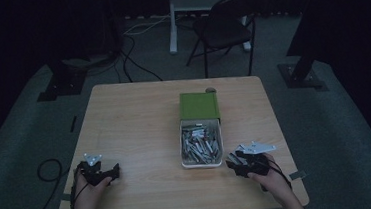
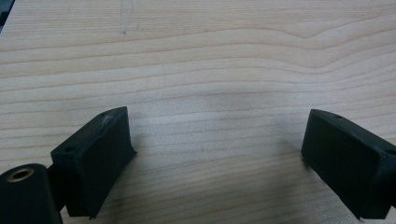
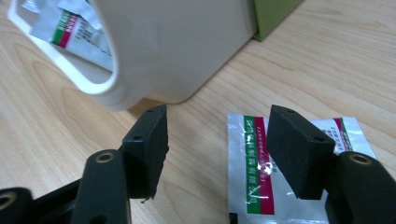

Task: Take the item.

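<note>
A white tray full of silver sachets stands right of the table's middle, with a green box butted against its far end. My right gripper rests on the table just right of the tray's near corner. In the right gripper view its jaws stand open beside the tray wall. One silver sachet with a red and green stripe lies flat on the wood, partly under the right-hand jaw, and no pad presses on it. My left gripper sits near the front left, open wide over bare wood.
A small dark object lies at the table's far edge behind the green box. A folding chair and cables stand on the floor beyond the table. The wooden table is bare between the left gripper and the tray.
</note>
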A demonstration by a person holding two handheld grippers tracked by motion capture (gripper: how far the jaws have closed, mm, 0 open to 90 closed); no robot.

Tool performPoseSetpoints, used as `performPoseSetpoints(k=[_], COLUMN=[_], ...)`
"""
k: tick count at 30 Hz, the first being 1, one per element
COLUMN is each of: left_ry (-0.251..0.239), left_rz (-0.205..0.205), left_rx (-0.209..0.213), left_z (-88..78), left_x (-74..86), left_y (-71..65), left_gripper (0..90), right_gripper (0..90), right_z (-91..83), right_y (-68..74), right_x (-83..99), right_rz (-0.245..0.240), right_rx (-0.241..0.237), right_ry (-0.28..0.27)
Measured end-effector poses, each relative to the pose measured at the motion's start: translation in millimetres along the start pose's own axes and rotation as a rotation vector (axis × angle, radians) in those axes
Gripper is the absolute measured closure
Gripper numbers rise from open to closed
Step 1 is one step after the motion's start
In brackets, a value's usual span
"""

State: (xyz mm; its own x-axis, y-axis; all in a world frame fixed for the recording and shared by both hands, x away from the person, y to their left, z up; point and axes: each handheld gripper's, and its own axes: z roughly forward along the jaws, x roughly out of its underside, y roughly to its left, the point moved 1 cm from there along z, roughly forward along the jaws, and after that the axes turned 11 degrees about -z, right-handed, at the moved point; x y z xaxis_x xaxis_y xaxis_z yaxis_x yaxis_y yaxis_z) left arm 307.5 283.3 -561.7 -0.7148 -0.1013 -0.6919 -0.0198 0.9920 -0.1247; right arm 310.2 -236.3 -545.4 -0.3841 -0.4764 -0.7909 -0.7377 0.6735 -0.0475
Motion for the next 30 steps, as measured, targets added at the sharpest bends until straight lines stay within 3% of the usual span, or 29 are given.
performPoseSetpoints(k=[5, 11, 16, 22, 30], left_ry=[0.0, 0.002, 0.001, 0.001, 0.0], left_rz=[0.0, 0.002, 0.003, 0.002, 0.002], left_rx=[0.0, -0.001, -0.001, 0.0, 0.0], left_z=[0.0, -0.1, -0.1, -0.1, 0.0], left_x=[0.0, 0.1, 0.1, 0.2, 0.2], left_y=[0.0, 0.2, 0.2, 0.2, 0.1], left_gripper=[9.3, 9.3, 9.3, 9.2, 9.3], right_gripper=[31.0, 29.7, 27.9, 27.9, 27.5], right_z=[-0.7, 1.8, 4.5, 4.0, 10.9], right_y=[2.6, 10.2, 13.1, 13.5, 18.0], right_x=[0.1, 3.2, 5.0, 6.9, 13.5], right_rz=[-0.016, -0.081, -0.089, -0.136, -0.205], right_rx=[-0.063, -0.13, -0.128, -0.107, -0.133], right_ry=[-0.015, -0.021, -0.022, -0.016, 0.035])
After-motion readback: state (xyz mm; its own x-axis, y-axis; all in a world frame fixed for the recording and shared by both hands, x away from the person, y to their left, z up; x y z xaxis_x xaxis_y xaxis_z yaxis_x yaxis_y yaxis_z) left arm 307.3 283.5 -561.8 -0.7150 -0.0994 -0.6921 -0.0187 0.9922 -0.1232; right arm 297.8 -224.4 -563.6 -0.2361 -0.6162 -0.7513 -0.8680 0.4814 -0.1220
